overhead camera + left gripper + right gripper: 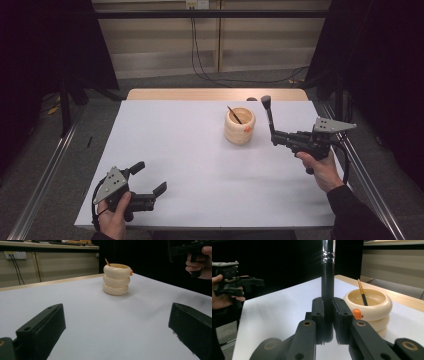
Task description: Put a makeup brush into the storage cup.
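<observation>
High view looks down the table — both gripper views, low and close, share the cream holder.

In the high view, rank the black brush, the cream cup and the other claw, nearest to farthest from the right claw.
1. Black brush: clamped in the right claw, standing up from it.
2. Cream cup: just left of that claw, on the table.
3. Left claw: open, at the near left corner.

Cream, black and white on a pale table

The ringed pot is cream with a small orange knob; the brush is black with a silver band; the table is white with a light wooden edge; both grippers' fingers are black.
</observation>
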`<state>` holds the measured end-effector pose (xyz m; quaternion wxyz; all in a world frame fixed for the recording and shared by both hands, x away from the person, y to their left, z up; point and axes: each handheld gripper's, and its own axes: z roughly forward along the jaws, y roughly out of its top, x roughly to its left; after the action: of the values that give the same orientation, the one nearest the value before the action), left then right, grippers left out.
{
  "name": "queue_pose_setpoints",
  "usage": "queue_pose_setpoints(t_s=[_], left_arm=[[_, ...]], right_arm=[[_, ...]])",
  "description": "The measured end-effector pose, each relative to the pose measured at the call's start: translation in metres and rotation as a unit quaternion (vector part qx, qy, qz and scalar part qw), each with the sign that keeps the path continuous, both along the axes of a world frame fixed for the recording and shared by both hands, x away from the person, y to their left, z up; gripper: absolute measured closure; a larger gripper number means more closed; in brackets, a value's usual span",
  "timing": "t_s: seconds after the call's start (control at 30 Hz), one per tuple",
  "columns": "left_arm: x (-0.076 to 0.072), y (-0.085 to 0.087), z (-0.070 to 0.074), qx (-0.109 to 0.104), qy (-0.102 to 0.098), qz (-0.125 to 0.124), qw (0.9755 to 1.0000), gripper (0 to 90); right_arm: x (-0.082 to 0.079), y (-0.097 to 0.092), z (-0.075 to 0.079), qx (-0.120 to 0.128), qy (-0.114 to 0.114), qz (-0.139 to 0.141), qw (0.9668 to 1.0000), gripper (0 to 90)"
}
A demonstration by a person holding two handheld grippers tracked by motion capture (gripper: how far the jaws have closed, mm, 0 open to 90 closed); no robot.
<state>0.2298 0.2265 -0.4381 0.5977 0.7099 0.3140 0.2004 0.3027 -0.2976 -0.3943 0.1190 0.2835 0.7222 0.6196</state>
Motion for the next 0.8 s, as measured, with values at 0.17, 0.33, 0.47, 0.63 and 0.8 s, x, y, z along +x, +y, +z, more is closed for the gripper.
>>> queue_pose_setpoints(t_s=[0.17, 0.33, 0.47, 0.63, 0.8], left_arm=[[0.001, -0.005, -0.001, 0.000, 0.005, -0.012, 0.9999, 0.8], [0.000, -0.012, 0.001, 0.001, 0.001, -0.018, 0.9998, 0.8], [0.004, -0.018, 0.006, 0.002, -0.004, -0.038, 0.9993, 1.2], [0.008, -0.026, 0.013, 0.006, -0.016, -0.042, 0.9990, 1.2], [0.012, -0.037, 0.017, -0.001, -0.013, -0.044, 0.9989, 0.6]], right_arm=[[-0.001, -0.002, 0.002, 0.003, -0.004, 0.001, 1.0000, 80.4], [-0.002, 0.000, 0.003, 0.005, -0.006, 0.004, 1.0000, 80.4], [-0.002, 0.002, 0.004, 0.003, -0.008, 0.012, 0.9999, 80.4], [-0.002, 0.007, 0.003, 0.001, -0.007, 0.014, 0.9999, 80.3], [-0.003, 0.012, 0.003, -0.002, -0.009, 0.021, 0.9997, 80.4]])
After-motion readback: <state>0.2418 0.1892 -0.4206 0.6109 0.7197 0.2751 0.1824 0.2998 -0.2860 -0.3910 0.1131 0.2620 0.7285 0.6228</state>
